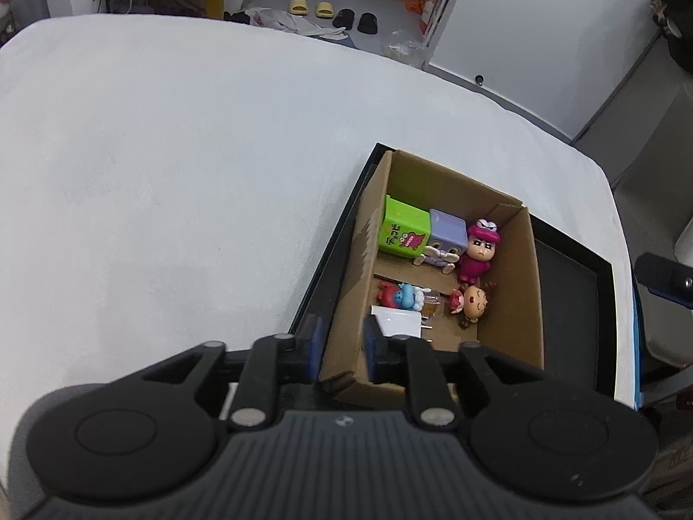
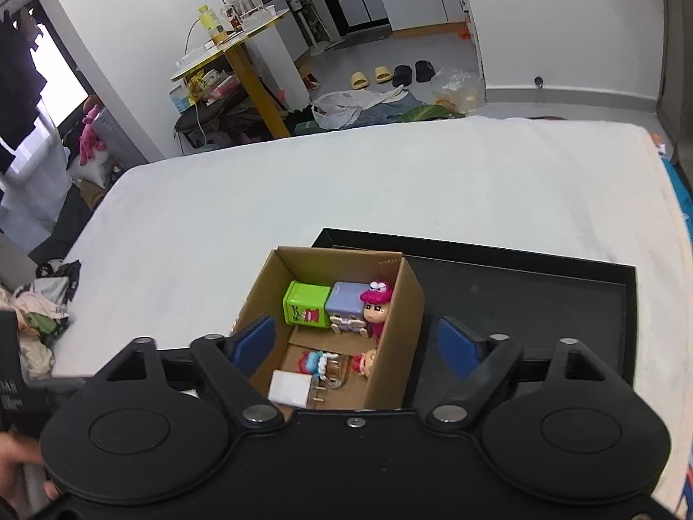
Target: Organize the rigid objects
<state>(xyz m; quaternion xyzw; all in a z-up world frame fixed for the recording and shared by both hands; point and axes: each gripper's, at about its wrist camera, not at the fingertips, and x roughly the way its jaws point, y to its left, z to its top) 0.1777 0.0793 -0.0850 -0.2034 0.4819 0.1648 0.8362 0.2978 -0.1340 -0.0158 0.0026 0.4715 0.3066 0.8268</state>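
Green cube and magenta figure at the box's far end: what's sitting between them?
The lavender cube figure sits between green cube and magenta figure, touching both. Both wrist views show it.

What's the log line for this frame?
left gripper: shut on cardboard box wall | right gripper: open above box | toys: inside

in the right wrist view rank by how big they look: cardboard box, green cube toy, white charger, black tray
1. black tray
2. cardboard box
3. green cube toy and white charger: about alike; the charger sits nearer the camera and is partly hidden, so I won't rank them.
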